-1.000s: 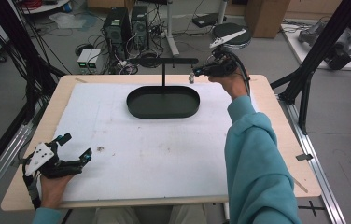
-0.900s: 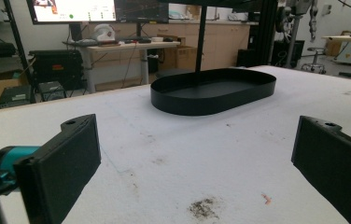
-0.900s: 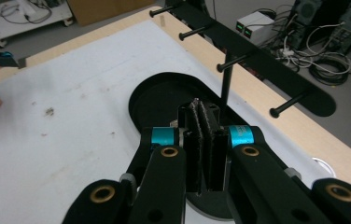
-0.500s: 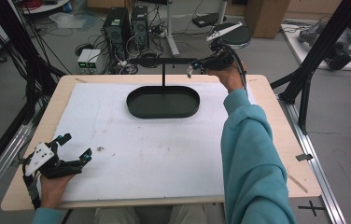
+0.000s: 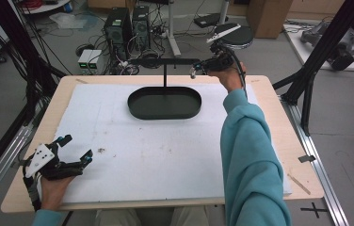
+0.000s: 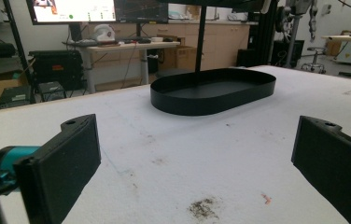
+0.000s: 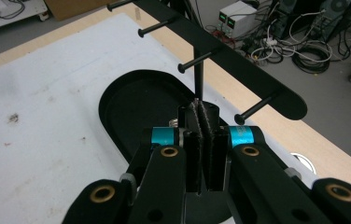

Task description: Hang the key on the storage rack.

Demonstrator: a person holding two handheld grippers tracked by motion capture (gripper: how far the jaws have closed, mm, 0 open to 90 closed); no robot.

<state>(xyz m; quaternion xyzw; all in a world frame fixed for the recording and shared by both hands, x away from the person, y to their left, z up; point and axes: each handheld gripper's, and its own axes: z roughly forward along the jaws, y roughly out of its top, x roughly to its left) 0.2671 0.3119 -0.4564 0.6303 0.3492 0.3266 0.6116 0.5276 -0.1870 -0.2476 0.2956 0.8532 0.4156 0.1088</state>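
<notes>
Left tongs [image 5: 74, 150] agape on mat, right tongs [image 7: 201, 108] pinched above black tray [image 5: 140, 109]

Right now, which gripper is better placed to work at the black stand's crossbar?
Right. The right gripper, fingers shut, is raised at the end of the crossbar above the oval tray. The left gripper rests open at the table's near left corner, far off.

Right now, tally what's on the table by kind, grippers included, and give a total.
Grippers: 2 (left open, right shut)
Black stand with oval tray: 1
White mat: 1
Total: 4
</notes>
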